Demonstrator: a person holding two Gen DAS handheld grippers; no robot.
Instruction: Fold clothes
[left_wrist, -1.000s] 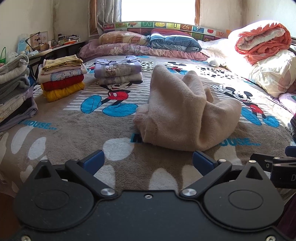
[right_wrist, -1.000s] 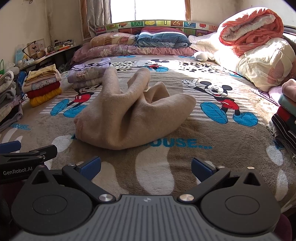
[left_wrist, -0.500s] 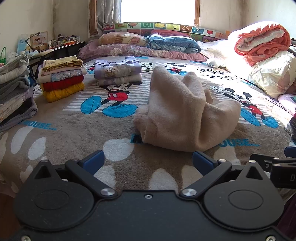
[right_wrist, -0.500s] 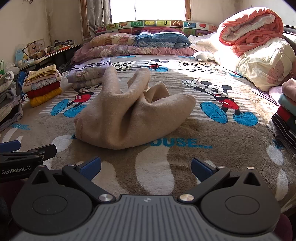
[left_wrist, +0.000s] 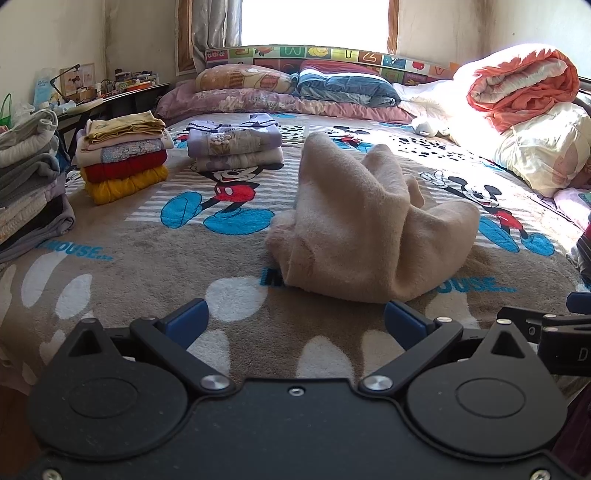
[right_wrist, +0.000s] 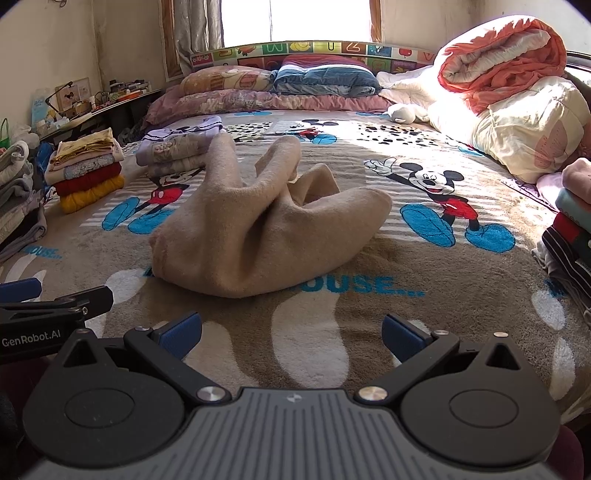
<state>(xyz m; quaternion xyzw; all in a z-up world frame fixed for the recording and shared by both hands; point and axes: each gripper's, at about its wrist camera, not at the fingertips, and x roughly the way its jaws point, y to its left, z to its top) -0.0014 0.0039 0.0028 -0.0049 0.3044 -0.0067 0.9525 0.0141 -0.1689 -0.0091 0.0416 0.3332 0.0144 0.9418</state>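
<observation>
Left wrist view: beige garment (left_wrist: 369, 232) heaped mid-bed, crumpled, two peaks standing up, near edge resting on the Mickey Mouse blanket (left_wrist: 155, 266) just beyond the claws. Same heap seen from the right wrist view (right_wrist: 266, 229), left of centre, lying over the blue lettering.

Left claw (left_wrist: 294, 323) spread wide, blue pads (left_wrist: 186, 323) well apart, holding nothing, hovering near the bed's near edge, short of the garment. Right claw (right_wrist: 291, 332) likewise wide and empty, pads either side of a white paw print. Each claw's side visible at the other view's edge.

Farther left: folded stack (left_wrist: 123, 160) with yellow on top, red and mustard layers below. Just right of it, lilac folded pile (left_wrist: 234, 142), beside the garment's far-left peak but apart. Grey folded stack (left_wrist: 27, 177) at the far left edge. More folded clothes (right_wrist: 570, 229) at the right edge, striped layers below, possibly pink on top, though cropped.

Far end: pillows (left_wrist: 243, 79) and a blue striped quilt (left_wrist: 343, 86) against the colourful headboard (left_wrist: 314, 53). Far right: orange rolled bedding (left_wrist: 524, 90) atop a cream bundle (left_wrist: 546, 144). Cluttered worktop (left_wrist: 110, 92) along the left wall; bright window (left_wrist: 314, 22) behind.
</observation>
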